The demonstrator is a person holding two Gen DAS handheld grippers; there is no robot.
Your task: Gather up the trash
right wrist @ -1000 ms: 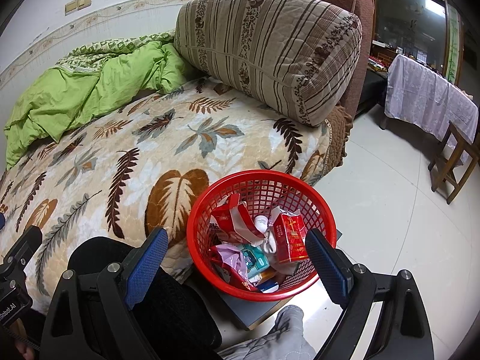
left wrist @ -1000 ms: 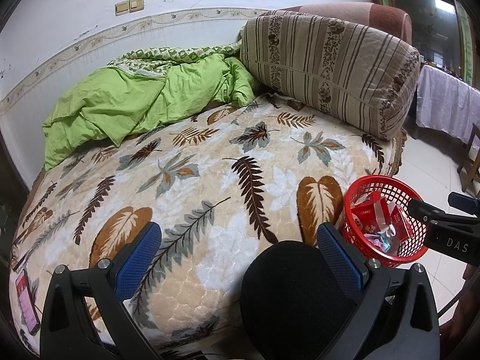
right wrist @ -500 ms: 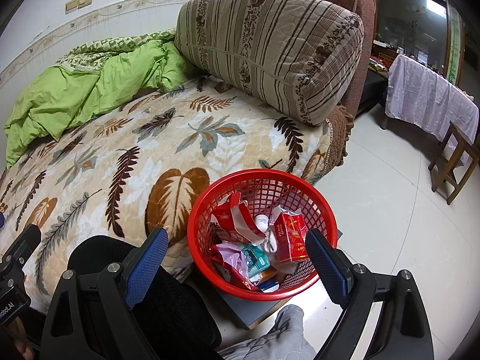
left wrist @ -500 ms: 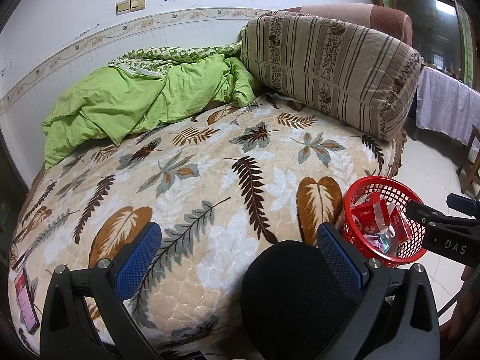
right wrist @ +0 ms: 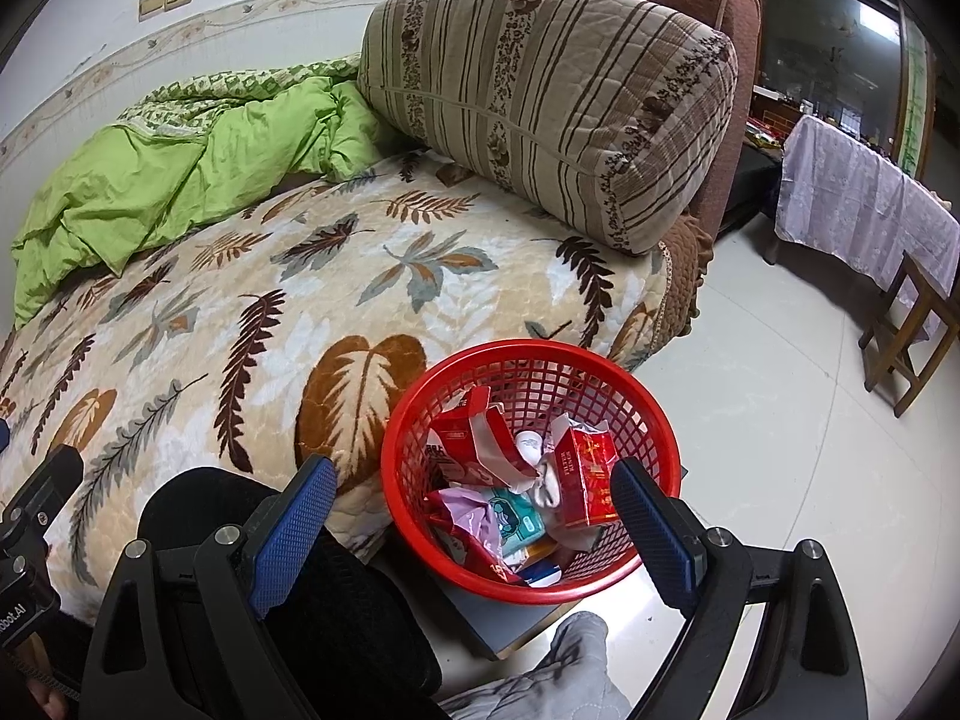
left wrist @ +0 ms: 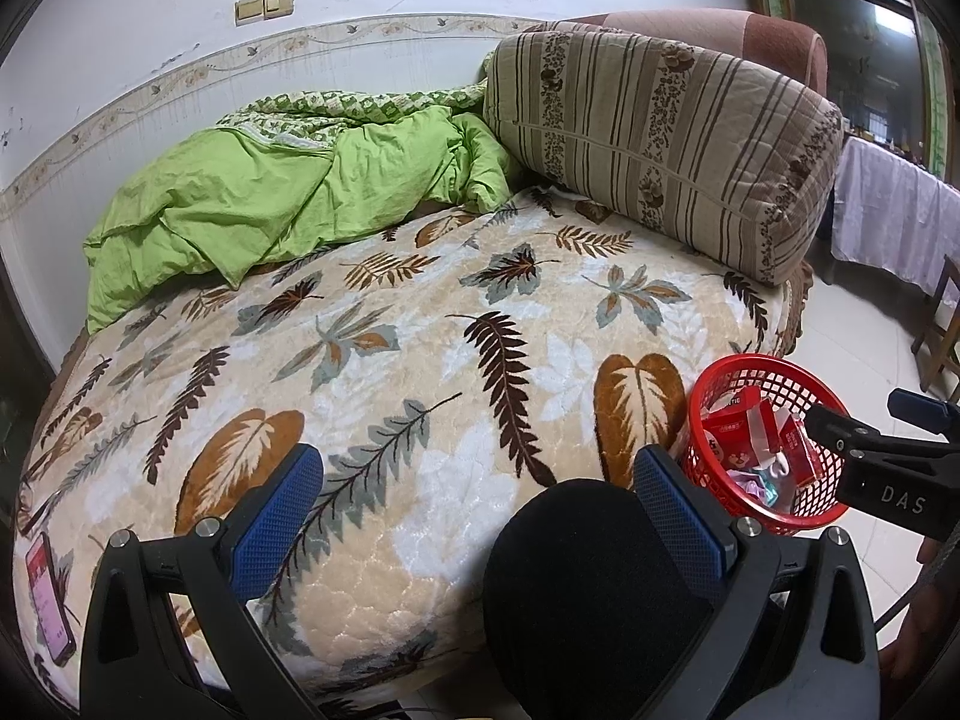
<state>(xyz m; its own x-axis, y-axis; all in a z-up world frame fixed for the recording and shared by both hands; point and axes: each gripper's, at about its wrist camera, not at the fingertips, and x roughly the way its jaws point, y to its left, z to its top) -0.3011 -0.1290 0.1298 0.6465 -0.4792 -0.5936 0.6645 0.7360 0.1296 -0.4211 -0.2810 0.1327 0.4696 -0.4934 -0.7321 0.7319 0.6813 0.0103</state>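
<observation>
Blue pads sit on the right tool, and its two fingers are spread wide with nothing between them. It hangs over a red basket that stands on a flat grey thing on the floor, just beside the near edge of the bed.

Inside the basket there is trash. A torn red and white box leans at the left side. A red packet stands at the right side. Between them is a small white bottle top. Lower down lie a pink wrapper and a little teal pack. The basket is partly full.

The left tool is spread wide too and grips nothing. It hangs over the near edge of the bed. A dark knee pokes up between its fingers. From this side the red basket is off the bed's near right corner, and part of the right tool reaches over it.

The bed has a leaf blanket on top. A green quilt is bunched at the far left corner. A big striped pillow leans at the far right end. A phone with a pink screen lies at the near left edge.

A wooden stool and a desk with a pale cloth stand on the floor, well apart from the basket.
</observation>
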